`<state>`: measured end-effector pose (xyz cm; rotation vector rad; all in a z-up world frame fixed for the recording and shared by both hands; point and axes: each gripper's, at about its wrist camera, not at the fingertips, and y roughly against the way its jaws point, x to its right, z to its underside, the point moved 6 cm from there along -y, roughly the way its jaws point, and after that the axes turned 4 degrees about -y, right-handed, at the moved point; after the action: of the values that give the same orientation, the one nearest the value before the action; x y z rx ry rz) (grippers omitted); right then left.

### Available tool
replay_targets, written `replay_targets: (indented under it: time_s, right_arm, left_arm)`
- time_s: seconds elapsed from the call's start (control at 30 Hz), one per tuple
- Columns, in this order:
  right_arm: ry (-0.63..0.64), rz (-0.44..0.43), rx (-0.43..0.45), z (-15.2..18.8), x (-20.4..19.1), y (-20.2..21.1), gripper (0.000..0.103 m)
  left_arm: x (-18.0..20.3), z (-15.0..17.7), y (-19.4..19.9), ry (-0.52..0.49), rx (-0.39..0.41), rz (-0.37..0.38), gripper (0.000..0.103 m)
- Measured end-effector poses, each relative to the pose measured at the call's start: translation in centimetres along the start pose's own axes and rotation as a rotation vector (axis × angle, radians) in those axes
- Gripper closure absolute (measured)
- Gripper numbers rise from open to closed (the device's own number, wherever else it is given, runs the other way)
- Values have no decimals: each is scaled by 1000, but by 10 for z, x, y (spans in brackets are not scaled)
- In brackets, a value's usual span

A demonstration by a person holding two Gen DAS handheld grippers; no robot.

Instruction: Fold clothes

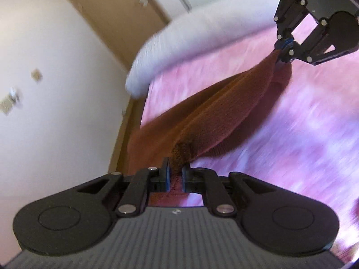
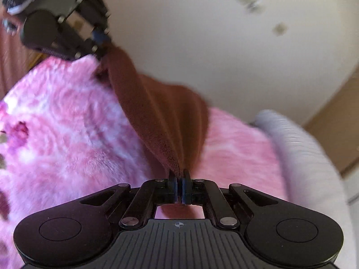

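Note:
A rust-brown knitted garment (image 1: 213,112) hangs stretched between both grippers above a pink and white fluffy blanket (image 1: 291,145). My left gripper (image 1: 175,168) is shut on one bunched corner of it, with cloth showing between the blue pads. In that view my right gripper (image 1: 285,48) sits at the upper right, shut on the other corner. In the right wrist view the garment (image 2: 161,116) runs in folds from my right gripper (image 2: 179,179), shut on its near end, up to my left gripper (image 2: 102,42) at the top left.
The blanket (image 2: 67,134) covers a bed. A white pillow or bolster (image 1: 190,42) (image 2: 303,152) lies along its far edge. Beyond are a pale wall (image 1: 56,89) with small fittings and a brown door (image 1: 116,15).

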<state>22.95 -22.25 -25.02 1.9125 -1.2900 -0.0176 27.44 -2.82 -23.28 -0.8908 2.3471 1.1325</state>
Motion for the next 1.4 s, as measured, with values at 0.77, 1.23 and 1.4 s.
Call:
replay_targets:
  time_s: [0.77,1.23,1.4]
  right_arm:
    - [-564,842,-222,449,-186,498,101]
    - [-474,964,-338,381,-301,499,27]
    - [-400,650,-175,319,-368,445,27]
  left_arm:
    - [536,-163,267,-199,638,819,96]
    - [440,-54,262,-183,442,529,55]
    - [390,-12,248,-110,378,438,51]
